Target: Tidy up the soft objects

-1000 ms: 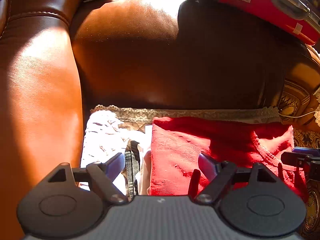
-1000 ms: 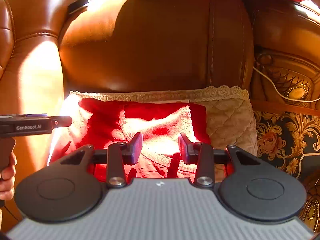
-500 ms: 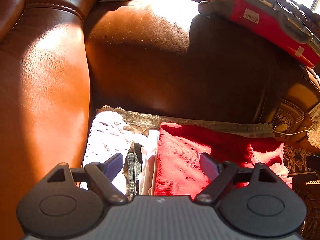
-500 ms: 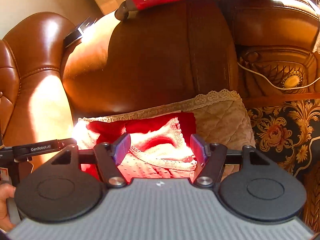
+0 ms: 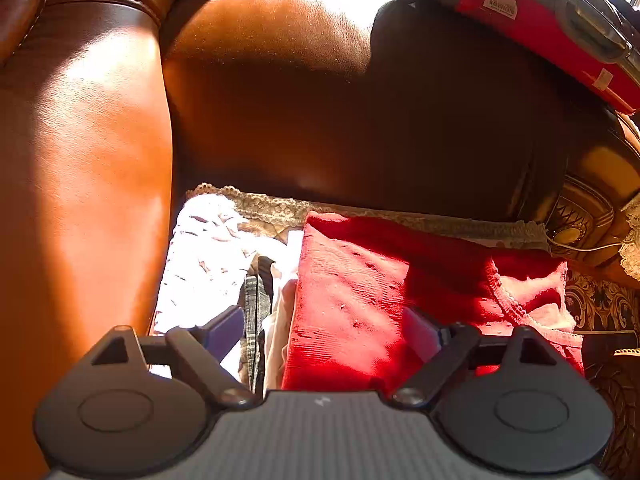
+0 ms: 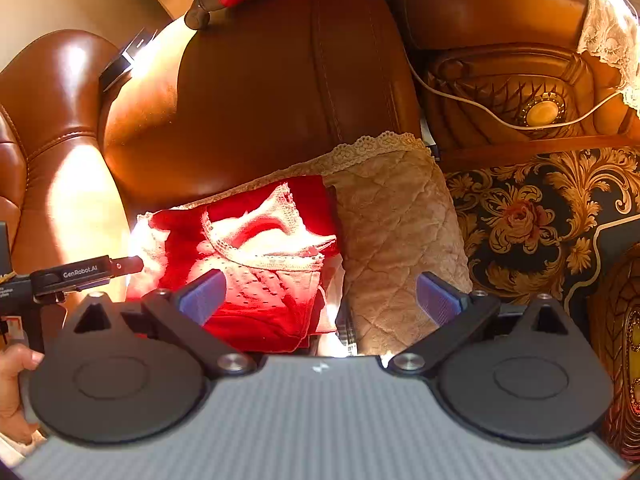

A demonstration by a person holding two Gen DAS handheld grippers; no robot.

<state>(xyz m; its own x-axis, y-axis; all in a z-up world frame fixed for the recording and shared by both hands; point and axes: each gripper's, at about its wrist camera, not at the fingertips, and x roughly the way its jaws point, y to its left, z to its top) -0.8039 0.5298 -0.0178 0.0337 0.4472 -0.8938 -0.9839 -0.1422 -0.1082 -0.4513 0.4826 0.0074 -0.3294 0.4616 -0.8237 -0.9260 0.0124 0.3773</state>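
Observation:
A folded red knit garment (image 5: 360,296) lies on the armchair seat, with its lace-trimmed neckline (image 6: 264,248) turned up. A white lacy garment (image 5: 200,264) and a strip of denim (image 5: 254,320) lie to its left. My left gripper (image 5: 324,332) hovers open above the stack's near edge, with nothing between its fingers. My right gripper (image 6: 320,296) is wide open and empty, raised above the red garment's right side. The left gripper (image 6: 80,276) also shows at the left of the right wrist view, held by a hand (image 6: 16,380).
A quilted beige seat cover (image 6: 392,240) with lace trim lies under the clothes. Brown leather armrest (image 5: 80,200) on the left, backrest (image 5: 340,120) behind. A red suitcase (image 5: 552,20) rests on top of the backrest. A white cable (image 6: 480,108) and ornate carpet (image 6: 528,208) are to the right.
My right gripper has opened wide, let go of the red garment and lifted back. My left gripper stayed open and tilted slightly upward.

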